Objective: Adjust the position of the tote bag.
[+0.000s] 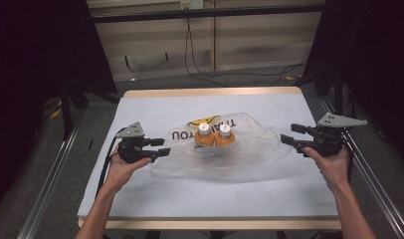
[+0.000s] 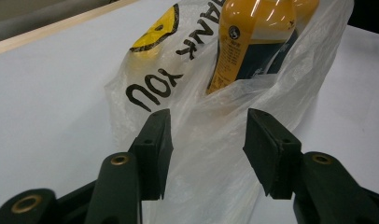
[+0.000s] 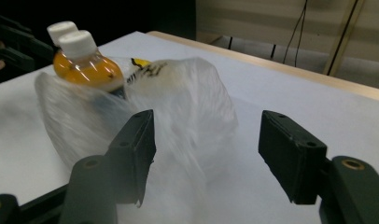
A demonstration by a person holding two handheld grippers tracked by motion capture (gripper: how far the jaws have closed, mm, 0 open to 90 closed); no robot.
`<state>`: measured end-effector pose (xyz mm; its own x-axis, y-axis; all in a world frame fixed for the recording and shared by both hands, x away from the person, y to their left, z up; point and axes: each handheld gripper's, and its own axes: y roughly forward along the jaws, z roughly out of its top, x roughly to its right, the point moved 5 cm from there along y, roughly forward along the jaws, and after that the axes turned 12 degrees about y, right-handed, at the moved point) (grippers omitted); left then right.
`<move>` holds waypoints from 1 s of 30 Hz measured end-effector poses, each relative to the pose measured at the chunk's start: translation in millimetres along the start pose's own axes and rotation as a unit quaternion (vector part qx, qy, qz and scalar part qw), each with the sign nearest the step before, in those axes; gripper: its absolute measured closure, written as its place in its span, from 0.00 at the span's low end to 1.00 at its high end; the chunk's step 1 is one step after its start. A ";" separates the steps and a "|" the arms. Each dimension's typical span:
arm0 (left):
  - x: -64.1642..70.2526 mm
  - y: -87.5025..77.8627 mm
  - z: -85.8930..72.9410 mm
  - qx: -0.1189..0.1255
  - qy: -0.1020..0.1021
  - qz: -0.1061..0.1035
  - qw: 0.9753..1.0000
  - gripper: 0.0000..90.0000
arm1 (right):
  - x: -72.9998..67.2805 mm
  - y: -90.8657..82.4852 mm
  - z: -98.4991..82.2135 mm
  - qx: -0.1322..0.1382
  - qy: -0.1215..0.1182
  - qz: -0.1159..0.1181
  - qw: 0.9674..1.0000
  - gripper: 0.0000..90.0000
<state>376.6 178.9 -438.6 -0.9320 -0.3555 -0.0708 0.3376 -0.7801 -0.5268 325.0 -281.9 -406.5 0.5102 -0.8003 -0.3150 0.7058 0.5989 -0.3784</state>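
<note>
The left tool (image 1: 162, 147) is spread wide, its jaws empty — in the left gripper view thin film of the plastic bag (image 2: 211, 140) lies in the gap between them, and whether it touches them cannot be told. The right tool (image 1: 291, 135) is also spread wide and holds nothing; in its own view the bag (image 3: 178, 116) bulges just ahead of its jaws. The bag lies on the bench (image 1: 140, 199) between the two tools, its long axis running from one tool to the other. Two orange bottles (image 1: 215, 135) with white caps stand side by side inside it — touching, upright, caps up — about midway between the tools. The bag's "THANK YOU" print sits nearer the left tool.
</note>
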 end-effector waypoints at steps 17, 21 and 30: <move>4.4 42.9 20.3 -0.015 0.020 -0.027 0.999 0.83 | -50.5 69.9 -2.4 -0.097 -0.067 0.071 0.990 0.98; 5.4 61.3 26.2 -0.030 0.022 -0.034 0.999 0.84 | -53.1 90.0 0.3 -0.119 -0.076 0.083 0.987 0.99; 19.8 87.3 15.0 -0.073 0.038 -0.050 0.995 0.84 | -52.0 110.9 -7.8 -0.129 -0.071 0.087 0.985 1.00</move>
<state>389.5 96.0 -473.2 -0.9693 -0.2347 -0.0728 0.2244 -0.7247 -0.6515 372.9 -173.6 -438.9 0.6886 -0.6704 -0.2764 0.4627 0.6997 -0.5444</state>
